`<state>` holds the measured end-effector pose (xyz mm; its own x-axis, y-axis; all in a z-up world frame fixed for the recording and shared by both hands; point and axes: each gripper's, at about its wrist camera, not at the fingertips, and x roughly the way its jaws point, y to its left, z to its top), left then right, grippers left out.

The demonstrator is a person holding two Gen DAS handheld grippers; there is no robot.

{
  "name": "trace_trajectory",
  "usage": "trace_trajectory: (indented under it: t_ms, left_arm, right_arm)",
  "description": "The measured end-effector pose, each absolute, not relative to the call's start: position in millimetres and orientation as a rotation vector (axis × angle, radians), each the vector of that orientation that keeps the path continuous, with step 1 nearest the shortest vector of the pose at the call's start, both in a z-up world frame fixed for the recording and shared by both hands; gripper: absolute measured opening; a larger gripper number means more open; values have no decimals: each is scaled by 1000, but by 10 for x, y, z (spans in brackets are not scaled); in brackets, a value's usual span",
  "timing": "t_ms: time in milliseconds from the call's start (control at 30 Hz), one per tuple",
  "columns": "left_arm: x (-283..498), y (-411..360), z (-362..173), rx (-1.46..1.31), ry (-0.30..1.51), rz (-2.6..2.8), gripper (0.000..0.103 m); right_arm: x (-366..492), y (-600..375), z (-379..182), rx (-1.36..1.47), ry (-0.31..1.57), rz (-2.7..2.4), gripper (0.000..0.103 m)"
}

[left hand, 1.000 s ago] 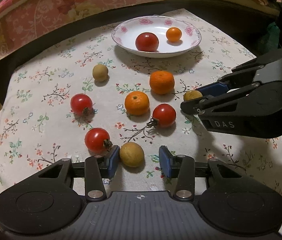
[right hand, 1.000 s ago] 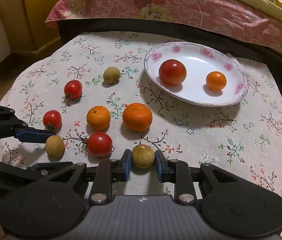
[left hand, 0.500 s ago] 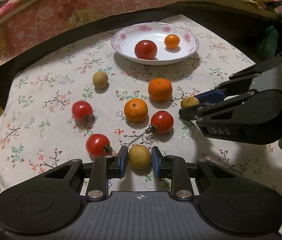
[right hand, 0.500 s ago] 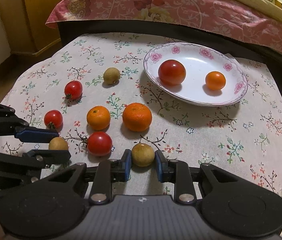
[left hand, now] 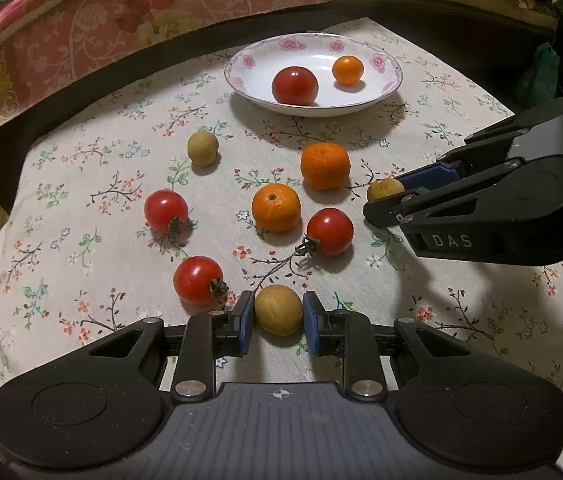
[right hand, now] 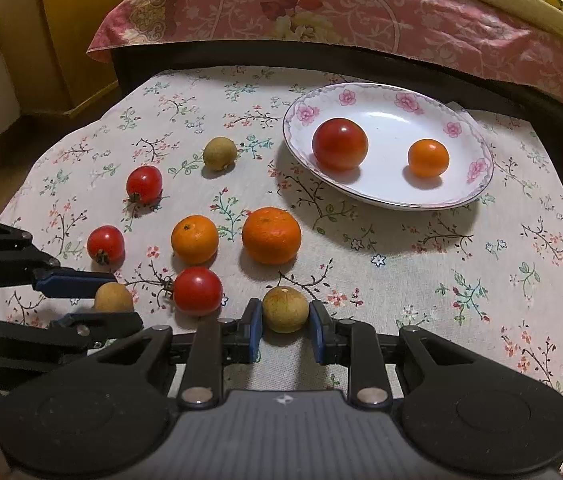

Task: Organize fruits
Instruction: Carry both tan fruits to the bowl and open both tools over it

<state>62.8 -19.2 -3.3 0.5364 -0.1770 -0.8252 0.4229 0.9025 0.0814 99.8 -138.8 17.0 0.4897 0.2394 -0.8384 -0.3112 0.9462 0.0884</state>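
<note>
My left gripper [left hand: 277,314] is shut on a tan longan [left hand: 278,309], low over the floral tablecloth [left hand: 81,184]. My right gripper [right hand: 285,318] is shut on a second tan longan [right hand: 285,309]. It also shows in the left wrist view [left hand: 385,190] between the right gripper's fingers. A third longan [left hand: 202,148] lies loose at the left. Three red tomatoes [left hand: 166,211] [left hand: 198,280] [left hand: 330,231] and two oranges [left hand: 276,207] [left hand: 325,165] lie on the cloth. A flowered white plate [left hand: 385,80] at the far side holds a tomato [left hand: 294,85] and a small orange [left hand: 348,70].
A bed with a pink floral quilt [right hand: 321,4] runs along the far edge of the table. A yellow wooden cabinet [right hand: 53,32] stands at the far left in the right wrist view. The cloth ends close behind the plate.
My left gripper has closed its fingers on the longan that lay between them and lifted slightly. My right gripper keeps its hold on its longan and has barely moved.
</note>
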Motion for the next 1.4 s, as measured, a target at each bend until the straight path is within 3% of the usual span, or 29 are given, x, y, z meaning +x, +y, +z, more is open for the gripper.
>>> trace_trajectory:
  t_ms: [1100,1400]
  left_arm:
    - [1050,-443,609,180,788,-395,33]
    - [1368,-576,555,188,782,-392,33]
  right_arm:
    - [1059,-1654,790,-12,939,228,25]
    - [1360,-1837,794,22,922,182,25]
